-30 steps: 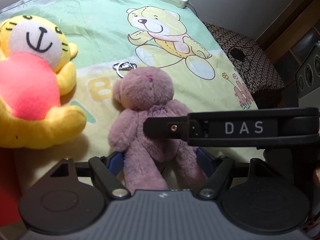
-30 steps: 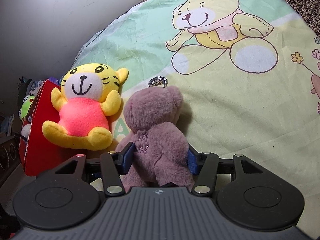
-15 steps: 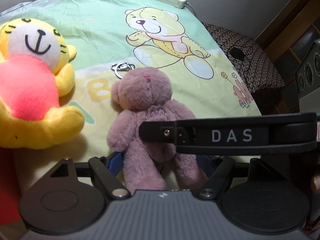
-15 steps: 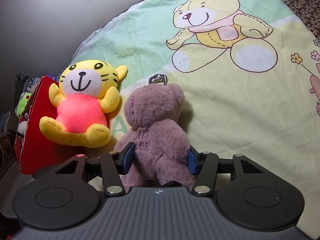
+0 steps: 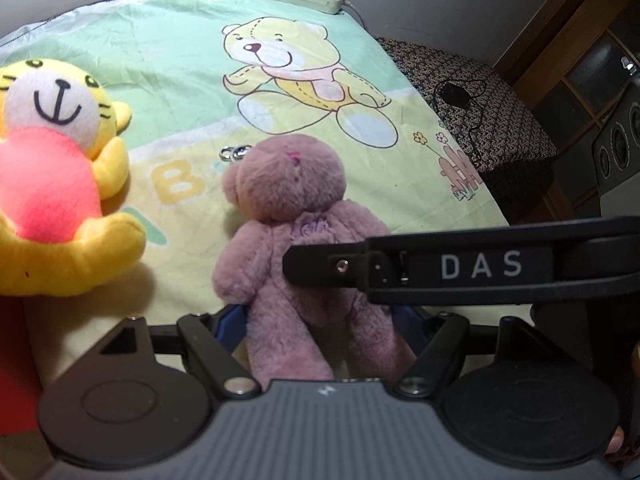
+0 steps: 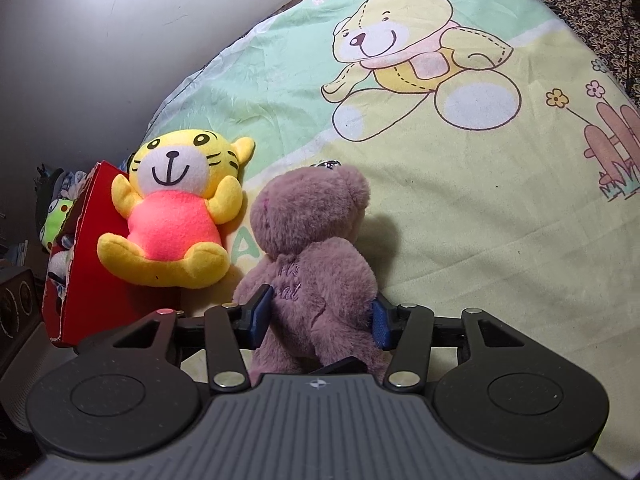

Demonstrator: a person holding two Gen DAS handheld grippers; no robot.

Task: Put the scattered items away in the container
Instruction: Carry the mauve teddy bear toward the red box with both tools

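Right wrist: mauve teddy bear lengthwise head-away, right gripper's closing jaws flanking its torso.

A: What is the right gripper doing?

B: Its 2 blue pads are closing on the purple teddy bear.

A: What is beside it?

B: A yellow tiger toy, leaning on the red box.
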